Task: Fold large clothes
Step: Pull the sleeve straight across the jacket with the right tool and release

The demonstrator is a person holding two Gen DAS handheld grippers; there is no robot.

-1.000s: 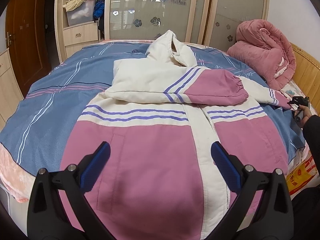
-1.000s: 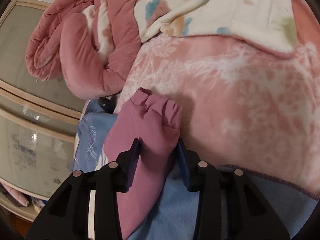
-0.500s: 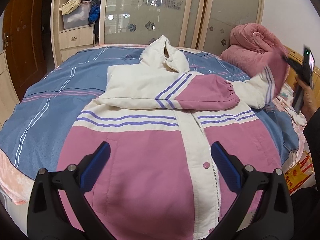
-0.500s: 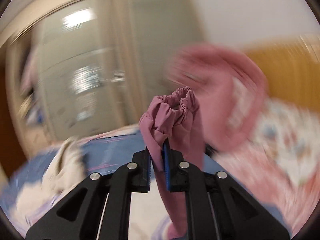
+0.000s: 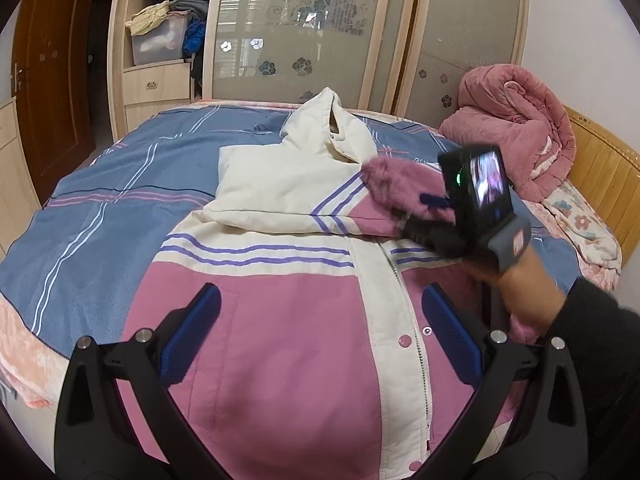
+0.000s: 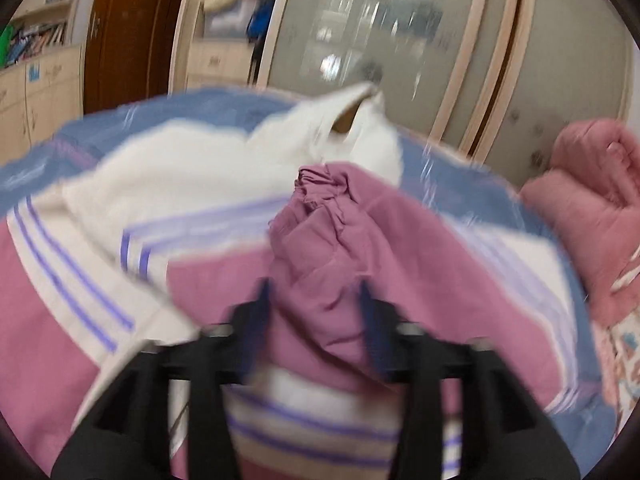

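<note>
A pink and white hooded jacket with purple stripes lies face up on the bed; one sleeve lies folded across its chest. My left gripper is open and empty, hovering over the jacket's lower front. My right gripper holds the other pink sleeve's cuff end between its fingers, over the jacket's chest. In the left wrist view the right gripper shows at the right with the cuff carried above the folded sleeve. The right wrist view is blurred.
The bed has a blue striped cover. A rolled pink quilt sits at the back right by the wooden headboard. A wardrobe with frosted sliding doors stands behind the bed. A brown door is at the left.
My right gripper lifted the sleeve cuff from the bed's right edge and swung it left over the jacket's chest. The left gripper stayed open over the hem.
</note>
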